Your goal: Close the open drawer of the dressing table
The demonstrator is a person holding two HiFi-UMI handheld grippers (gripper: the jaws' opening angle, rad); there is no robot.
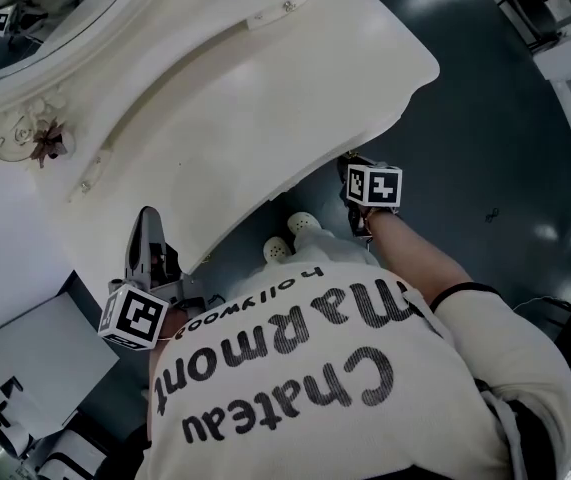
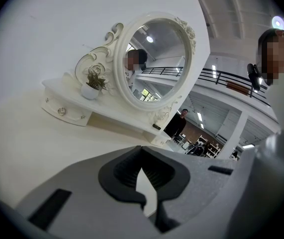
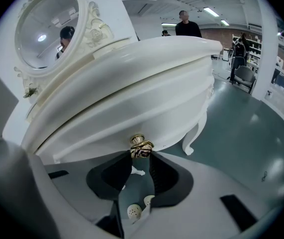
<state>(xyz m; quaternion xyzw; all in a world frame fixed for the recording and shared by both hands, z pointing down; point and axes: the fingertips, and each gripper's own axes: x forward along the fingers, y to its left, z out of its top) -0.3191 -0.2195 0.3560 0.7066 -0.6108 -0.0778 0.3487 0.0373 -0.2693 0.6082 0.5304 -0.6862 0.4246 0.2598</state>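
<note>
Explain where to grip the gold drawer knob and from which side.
Grip the gold knob by its round head, one pad on each flank, coming straight at the drawer front. It juts from the curved front on a short stem, so its sides likely give the surest hold. The right claw is lined up so, jaws apart.

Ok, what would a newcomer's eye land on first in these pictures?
The big white dressing table fills the head view, and its ornate oval mirror dominates the left gripper view. Next comes the small gold knob on the table's front, right at the tips of the right claw, whose jaws stand apart.
</note>
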